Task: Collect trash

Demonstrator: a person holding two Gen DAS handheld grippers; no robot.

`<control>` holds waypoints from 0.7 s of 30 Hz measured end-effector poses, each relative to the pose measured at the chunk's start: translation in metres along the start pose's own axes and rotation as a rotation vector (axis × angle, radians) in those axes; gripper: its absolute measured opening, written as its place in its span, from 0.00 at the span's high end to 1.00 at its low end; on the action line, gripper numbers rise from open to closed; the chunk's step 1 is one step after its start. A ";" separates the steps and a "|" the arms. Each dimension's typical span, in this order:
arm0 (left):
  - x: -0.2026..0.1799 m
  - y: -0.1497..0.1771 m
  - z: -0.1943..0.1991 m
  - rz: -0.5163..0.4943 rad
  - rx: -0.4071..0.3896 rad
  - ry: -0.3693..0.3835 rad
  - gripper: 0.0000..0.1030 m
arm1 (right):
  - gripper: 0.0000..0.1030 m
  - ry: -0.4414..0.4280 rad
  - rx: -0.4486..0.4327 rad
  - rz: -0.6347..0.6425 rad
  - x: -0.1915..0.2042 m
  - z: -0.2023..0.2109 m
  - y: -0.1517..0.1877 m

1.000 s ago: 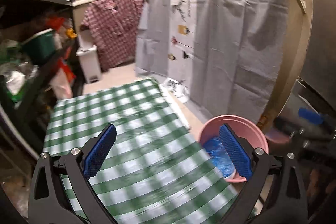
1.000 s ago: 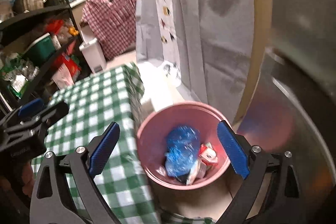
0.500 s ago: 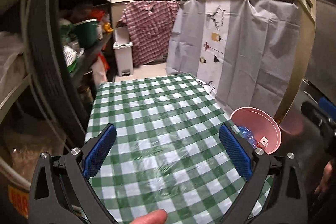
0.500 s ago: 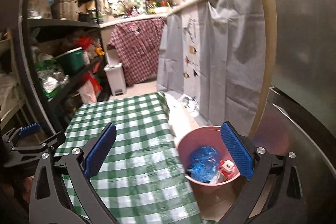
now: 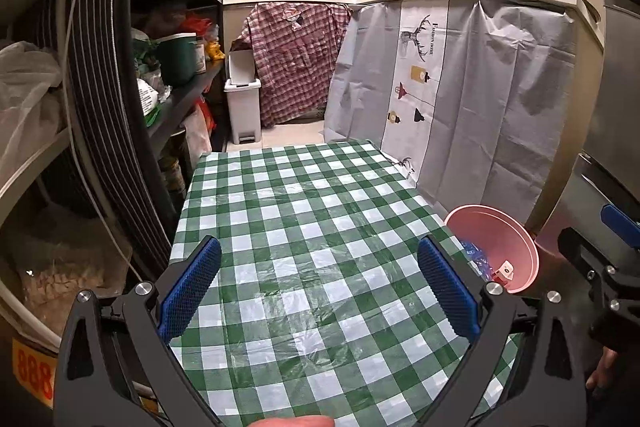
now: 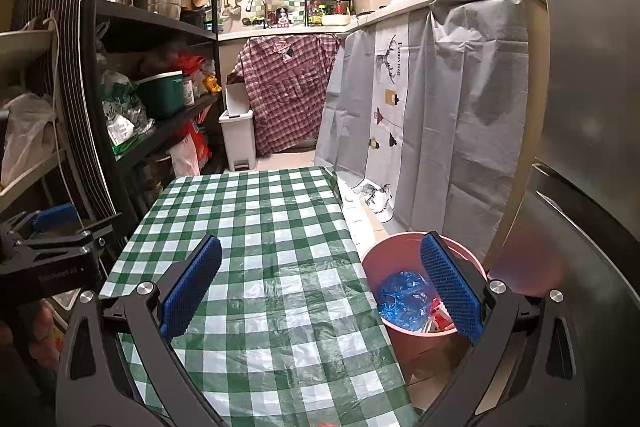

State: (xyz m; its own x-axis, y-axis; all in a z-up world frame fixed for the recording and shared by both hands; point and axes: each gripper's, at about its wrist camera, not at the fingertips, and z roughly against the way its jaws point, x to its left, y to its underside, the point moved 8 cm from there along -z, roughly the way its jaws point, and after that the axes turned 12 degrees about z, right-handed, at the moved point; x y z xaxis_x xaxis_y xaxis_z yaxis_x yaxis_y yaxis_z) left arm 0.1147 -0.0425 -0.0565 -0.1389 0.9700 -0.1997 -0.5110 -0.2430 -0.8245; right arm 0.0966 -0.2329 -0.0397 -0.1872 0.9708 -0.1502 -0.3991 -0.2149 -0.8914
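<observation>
Left gripper [image 5: 318, 289]: level above the table [image 5: 280, 211], jaws wide apart, nothing between them.
Right gripper [image 6: 320, 287]: level over the table's right edge, jaws spread, empty.
Change: both have pulled back and up in 1 second; more tablecloth shows.
Pink bin [image 6: 404, 255]: on the floor beside the table's right edge, behind the right finger [image 6: 450, 289].
Trash: blue wrapper [image 6: 402, 293] inside bin.

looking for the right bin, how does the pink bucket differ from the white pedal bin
The pink bucket is round, open-topped and sits on the floor right beside the checked table. The white pedal bin is boxy and taller-looking, with its lid raised, far off by the plaid cloth. The bucket shows blue plastic inside; the pedal bin's contents are hidden. Both stand upright.
</observation>
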 end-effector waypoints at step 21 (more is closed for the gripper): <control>-0.004 0.006 -0.003 -0.017 0.006 0.005 0.08 | 0.05 -0.003 0.002 0.022 0.006 0.000 0.002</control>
State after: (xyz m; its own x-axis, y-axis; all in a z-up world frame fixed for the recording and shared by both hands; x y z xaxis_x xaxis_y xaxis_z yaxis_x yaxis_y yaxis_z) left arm 0.1147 -0.0476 -0.0622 -0.1259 0.9740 -0.1885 -0.5185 -0.2266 -0.8245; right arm 0.0949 -0.2270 -0.0421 -0.1984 0.9655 -0.1689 -0.3967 -0.2367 -0.8869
